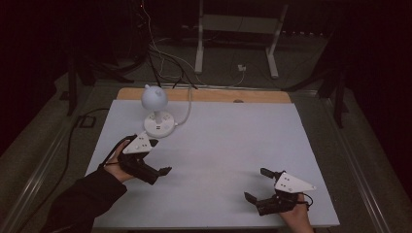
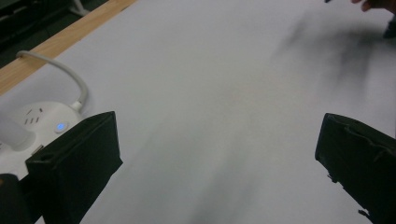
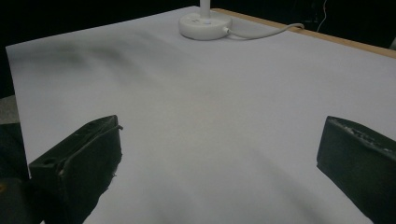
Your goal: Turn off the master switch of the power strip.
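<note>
Beside left tongs [image 1: 156, 158]: lamp [image 1: 156, 110], stem upright.

In my left gripper view the round power strip [image 2: 35, 126] is cut off by the left edge and partly hidden behind my own jaw, and the lamp stem on it is a blur. My other hand [image 2: 376, 4] is clipped at the top right corner. In my right gripper view the lamp [image 3: 204, 9] loses its head past the top edge. From above, my right hand [image 1: 296, 221] runs off the bottom
</note>
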`<state>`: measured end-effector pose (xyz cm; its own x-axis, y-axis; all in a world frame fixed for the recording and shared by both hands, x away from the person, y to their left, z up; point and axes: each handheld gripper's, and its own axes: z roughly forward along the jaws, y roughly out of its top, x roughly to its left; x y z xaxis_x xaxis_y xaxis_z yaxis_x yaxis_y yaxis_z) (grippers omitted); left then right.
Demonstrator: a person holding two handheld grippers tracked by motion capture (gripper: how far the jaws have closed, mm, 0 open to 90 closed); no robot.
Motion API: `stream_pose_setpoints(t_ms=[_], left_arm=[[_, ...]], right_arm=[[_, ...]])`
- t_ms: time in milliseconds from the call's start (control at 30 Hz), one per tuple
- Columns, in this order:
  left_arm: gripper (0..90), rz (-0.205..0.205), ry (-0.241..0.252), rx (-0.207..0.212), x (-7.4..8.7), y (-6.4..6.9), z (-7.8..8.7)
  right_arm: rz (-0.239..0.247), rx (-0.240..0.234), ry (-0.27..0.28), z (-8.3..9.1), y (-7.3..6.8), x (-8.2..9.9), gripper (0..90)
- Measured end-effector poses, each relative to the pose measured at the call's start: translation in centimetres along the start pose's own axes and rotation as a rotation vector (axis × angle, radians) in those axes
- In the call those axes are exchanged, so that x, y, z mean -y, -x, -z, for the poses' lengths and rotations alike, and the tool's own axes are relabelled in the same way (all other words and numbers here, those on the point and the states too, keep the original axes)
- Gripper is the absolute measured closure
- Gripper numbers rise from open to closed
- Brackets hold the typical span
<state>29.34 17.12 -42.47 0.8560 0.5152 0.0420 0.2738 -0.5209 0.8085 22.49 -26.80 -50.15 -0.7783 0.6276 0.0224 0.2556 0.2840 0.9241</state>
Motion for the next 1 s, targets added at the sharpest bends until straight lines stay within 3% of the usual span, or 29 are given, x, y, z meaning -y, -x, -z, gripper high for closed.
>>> stream_pose_setpoints(t_ms=[233, 400, 467, 933, 1000], left_arm=[[0.2, 0.066, 0.004, -0.039, -0.7, -1.3, -0.9], [0.2, 0.091, 0.008, -0.071, -1.2, -2.4, -1.8], [0.2, 0.115, 0.021, -0.065, -1.4, -2.8, -2.1], [0.2, 0.193, 0.025, -0.187, -1.7, -5.1, -4.9], [0.2, 0.209, 0.022, -0.219, -1.6, -5.3, -5.4]], right_arm=[[0.002, -0.004, 0.000, 0.0, 0.0, 0.0, 0.0], [0.002, -0.005, -0.003, -0.1, -0.1, 0.0, 0.0], [0.002, -0.006, -0.002, -0.1, -0.1, 0.0, 0.0], [-0.005, -0.016, 0.001, -0.1, 0.0, 0.0, 0.0], [-0.004, -0.016, 0.000, -0.1, 0.0, 0.0, 0.0]])
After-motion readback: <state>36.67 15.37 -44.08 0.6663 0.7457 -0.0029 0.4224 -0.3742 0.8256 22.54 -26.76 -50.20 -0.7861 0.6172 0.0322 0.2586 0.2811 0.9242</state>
